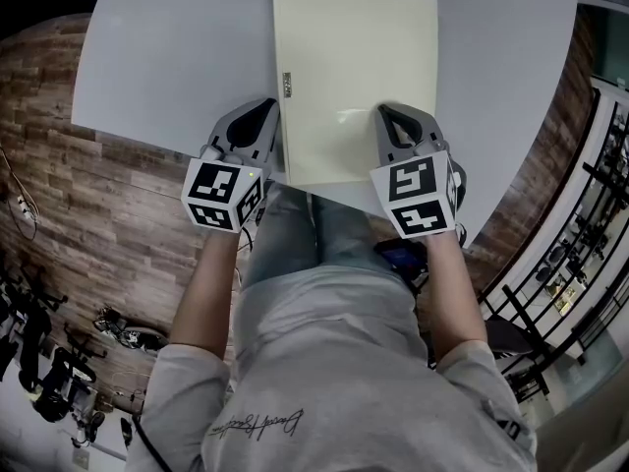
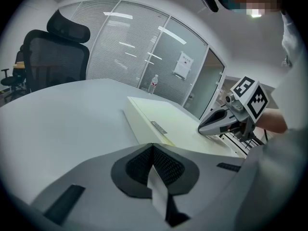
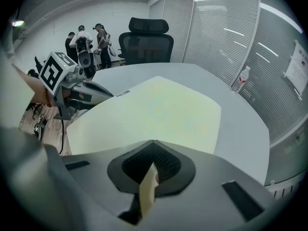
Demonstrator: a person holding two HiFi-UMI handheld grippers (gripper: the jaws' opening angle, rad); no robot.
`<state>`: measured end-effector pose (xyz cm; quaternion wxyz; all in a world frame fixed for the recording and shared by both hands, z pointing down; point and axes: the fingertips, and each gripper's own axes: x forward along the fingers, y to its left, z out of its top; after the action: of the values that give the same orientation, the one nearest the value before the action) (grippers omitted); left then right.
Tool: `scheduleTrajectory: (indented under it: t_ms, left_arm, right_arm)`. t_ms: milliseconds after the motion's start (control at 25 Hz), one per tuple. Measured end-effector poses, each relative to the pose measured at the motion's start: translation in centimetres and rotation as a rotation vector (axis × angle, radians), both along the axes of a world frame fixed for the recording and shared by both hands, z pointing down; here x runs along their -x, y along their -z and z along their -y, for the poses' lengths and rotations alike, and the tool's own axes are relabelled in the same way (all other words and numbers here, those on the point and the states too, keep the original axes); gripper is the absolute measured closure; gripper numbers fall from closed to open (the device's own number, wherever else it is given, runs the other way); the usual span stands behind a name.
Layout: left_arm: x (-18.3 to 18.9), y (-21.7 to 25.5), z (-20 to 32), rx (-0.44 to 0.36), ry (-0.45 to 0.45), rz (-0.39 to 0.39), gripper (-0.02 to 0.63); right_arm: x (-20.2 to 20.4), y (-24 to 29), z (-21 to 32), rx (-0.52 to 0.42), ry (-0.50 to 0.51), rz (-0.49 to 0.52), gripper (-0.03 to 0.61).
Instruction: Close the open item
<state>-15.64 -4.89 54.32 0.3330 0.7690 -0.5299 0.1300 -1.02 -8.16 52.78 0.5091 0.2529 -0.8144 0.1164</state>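
The pale folder (image 1: 354,67) lies flat on the table (image 1: 177,47) with its cover down, so the closing looks all but finished. The right tool (image 1: 385,116), jaws drawn together on nothing, seems to rest its tip on the cover. The left tool (image 1: 263,111), likewise pinched empty, sits just outside the folder's left edge. Next would likely be a light press, then lifting both tools clear.

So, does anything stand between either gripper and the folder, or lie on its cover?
Nothing visible does. The pale yellow folder lies flat on the grey table with its cover bare. The right gripper is over its near right corner, the left gripper beside its left edge, fingers together on both.
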Motion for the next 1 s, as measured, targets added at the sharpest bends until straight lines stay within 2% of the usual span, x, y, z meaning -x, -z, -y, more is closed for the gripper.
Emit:
scheduleTrajectory:
  t_ms: [440,1000]
  left_arm:
    - [0.00,-0.02,-0.11,-0.001,-0.005,0.002,0.606]
    - [0.02,0.16,-0.15,-0.008,-0.009,0.008,0.606]
  right_arm:
    - [0.17,-0.48,-0.14,0.003,0.033,-0.041,0.566]
    - [0.28,-0.56,-0.17,0.014,0.035,-0.046,0.566]
